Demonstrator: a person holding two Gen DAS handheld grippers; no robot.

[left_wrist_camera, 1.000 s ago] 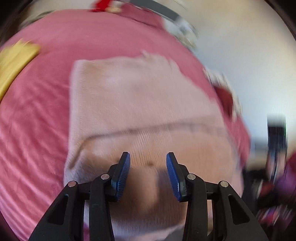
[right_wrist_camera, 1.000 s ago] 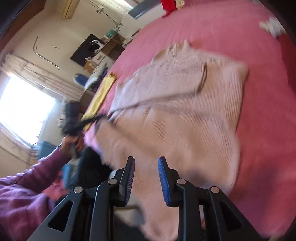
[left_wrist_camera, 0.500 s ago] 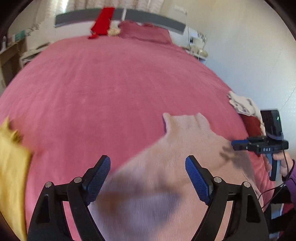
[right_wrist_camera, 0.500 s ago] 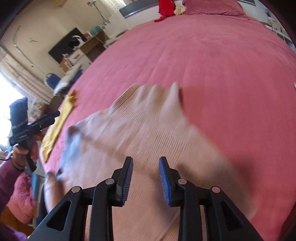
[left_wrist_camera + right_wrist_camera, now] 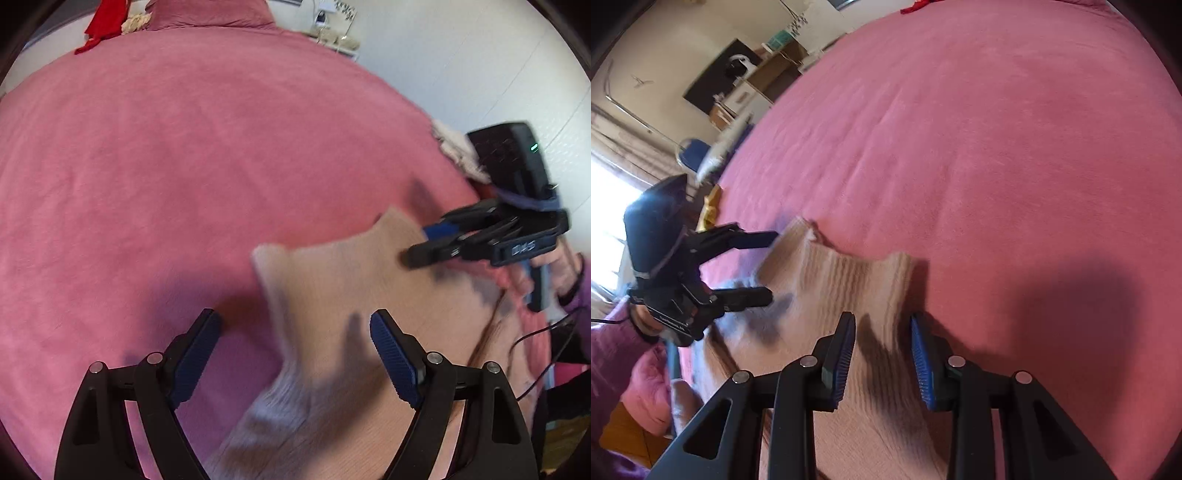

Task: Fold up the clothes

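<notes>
Across the pink bedspread (image 5: 184, 155), a pale knitted sweater (image 5: 332, 295) lies flat while both grippers hang over it, neither gripping.

Biggest is the bedspread, filling most of both views. The sweater covers its near part, from about 3 to 6 o'clock in the left wrist view and from 6 to 9 o'clock in the right wrist view (image 5: 849, 288), its far edge showing two raised tabs. The left gripper (image 5: 295, 354) has its jaws spread wide above the sweater's left edge, with no cloth pinched. The right gripper (image 5: 882, 350) has its jaws narrowly parted above the knit, clasping nothing that I can see. Far off at 11 o'clock in the left wrist view lies a red garment (image 5: 103, 18) by a pillow (image 5: 210, 13). At 9 o'clock in the right wrist view, a yellow cloth (image 5: 711, 206) sits at the bed's edge.
</notes>
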